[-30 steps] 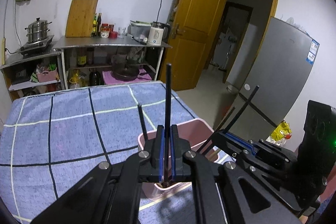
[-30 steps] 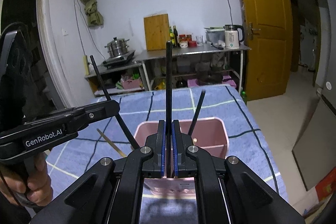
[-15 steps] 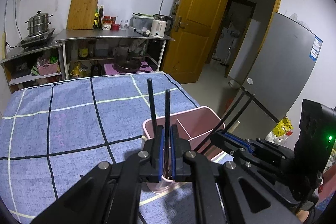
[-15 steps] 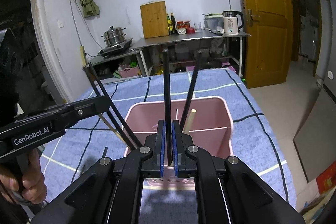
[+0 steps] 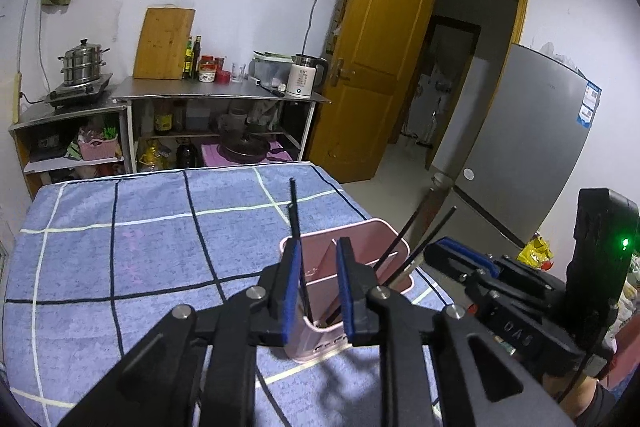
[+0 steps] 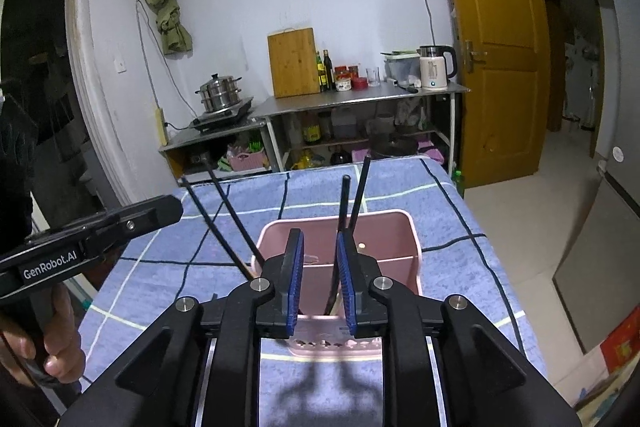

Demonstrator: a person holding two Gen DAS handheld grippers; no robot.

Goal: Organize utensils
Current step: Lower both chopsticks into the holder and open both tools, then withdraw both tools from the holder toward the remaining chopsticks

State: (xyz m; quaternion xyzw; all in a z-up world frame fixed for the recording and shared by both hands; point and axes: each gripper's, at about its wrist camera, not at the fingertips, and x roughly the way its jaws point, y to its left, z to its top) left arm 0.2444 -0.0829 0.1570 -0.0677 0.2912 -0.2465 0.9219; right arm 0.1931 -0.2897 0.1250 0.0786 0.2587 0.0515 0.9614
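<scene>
Where the blue checked cloth (image 5: pixel 120 247) covers the desk, its far edge meets a steel kitchen counter (image 5: pixel 216 95) and its right edge drops to bare floor (image 6: pixel 540 195) before a yellow door (image 6: pixel 496 47) and a grey refrigerator (image 5: pixel 520 155); the refrigerator bears a blue-and-white label (image 5: pixel 588 103), its print too small to read. Broad uncovered cloth lies left of and beyond the pink utensil box (image 6: pixel 396 227), which stands close to the desk's near right corner. A partition divides the box into compartments. Black chopsticks (image 6: pixel 352 195) lean upright inside it, their tips above the rim, and the end of a pale wooden stick (image 6: pixel 362 245) shows in the far compartment. In the right wrist view, two more black chopsticks (image 6: pixel 224 211) slant up and to the left from the box's left corner. The left tool (image 5: pixel 318 247) hangs over the box with its blue-padded fingers spread wide; one chopstick (image 5: pixel 296 227) stands just beside the left pad, and the pictures do not settle whether it touches. The right tool (image 6: pixel 320 239) is likewise spread wide over the box and grips nothing. In the right wrist view, the left tool's body carries the white lettering "GenRobot.AI" (image 6: pixel 50 267), held by a bare hand (image 6: pixel 60 343). A green lamp (image 5: pixel 625 242) glows on the right tool's housing. Faint embossed lettering on the box front is unreadable.
</scene>
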